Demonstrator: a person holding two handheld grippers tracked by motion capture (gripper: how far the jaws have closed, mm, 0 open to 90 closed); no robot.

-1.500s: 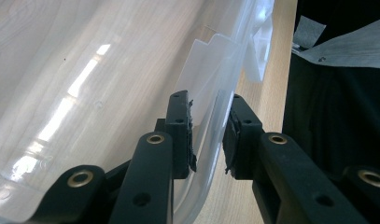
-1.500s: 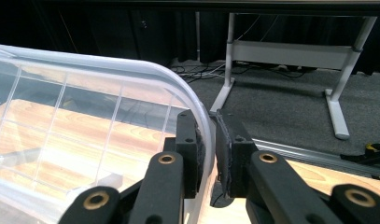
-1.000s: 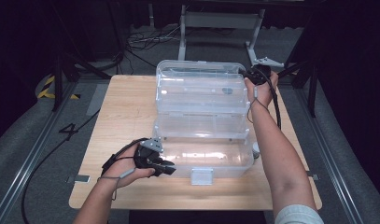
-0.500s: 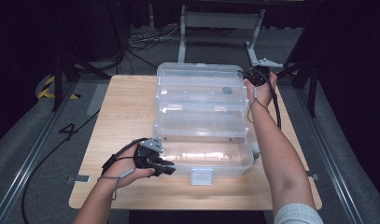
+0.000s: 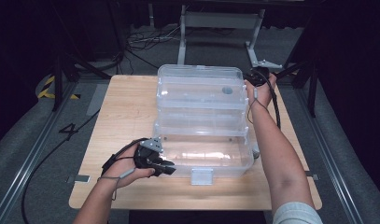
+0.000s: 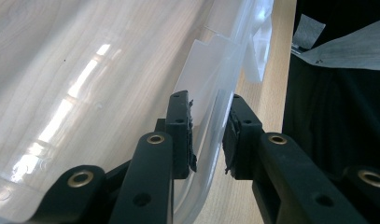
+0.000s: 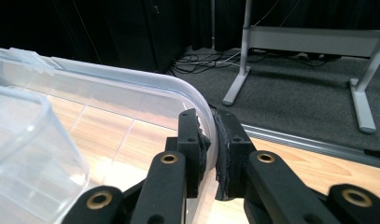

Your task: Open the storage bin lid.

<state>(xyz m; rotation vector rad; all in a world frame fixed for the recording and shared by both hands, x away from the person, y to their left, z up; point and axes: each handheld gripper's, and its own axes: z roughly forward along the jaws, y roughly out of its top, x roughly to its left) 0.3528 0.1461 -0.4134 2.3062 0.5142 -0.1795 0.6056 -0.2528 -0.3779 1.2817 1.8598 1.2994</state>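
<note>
A large clear plastic box (image 5: 204, 158) lies on the wooden table (image 5: 127, 116) with its lid (image 5: 199, 86) swung open to the far side. My left gripper (image 5: 170, 169) is at the box's near left corner. In the left gripper view its jaws (image 6: 208, 135) are shut on the box's clear rim (image 6: 211, 116), one pad on each side. My right gripper (image 5: 254, 77) is at the lid's far right corner. There its jaws (image 7: 210, 149) pinch the lid's curved rim (image 7: 145, 84). The box looks empty inside.
A white latch tab (image 5: 201, 176) hangs at the box's front edge. A metal stand's legs (image 5: 253, 46) and cables lie on the dark floor beyond the table. Bare tabletop lies left of the box.
</note>
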